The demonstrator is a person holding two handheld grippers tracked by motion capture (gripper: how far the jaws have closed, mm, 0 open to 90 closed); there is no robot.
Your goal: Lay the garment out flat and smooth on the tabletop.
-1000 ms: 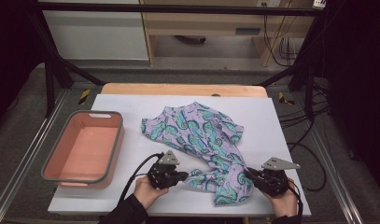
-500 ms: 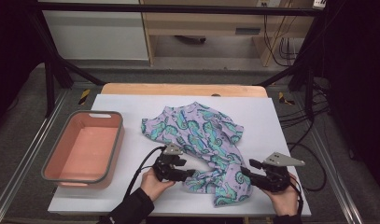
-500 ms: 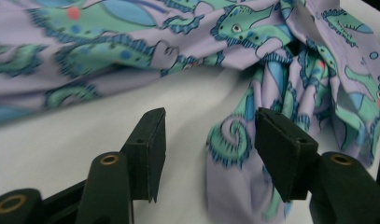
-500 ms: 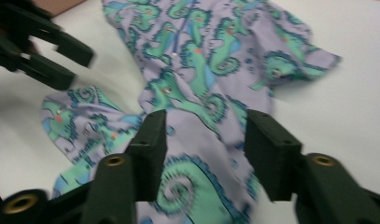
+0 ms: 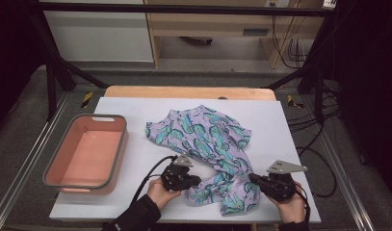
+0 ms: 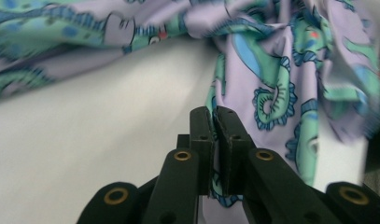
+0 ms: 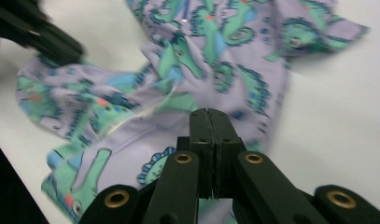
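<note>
Both tongs low, pinching the patterned garment's near edge.

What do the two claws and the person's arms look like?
Both are black, two-jawed tools with brass-coloured rivets. The left claw trails a black cable and carries a grey three-cornered plate, as does the right claw. The left arm wears a dark sleeve.

1. High view: fixed overhead on the person's side, looking forward and down across the whole white table.
2. Left gripper view: low, close, facing along its jaws into the patterned shirt.
3. Right gripper view: equally low and close, facing the same shirt; all three share it.
</note>
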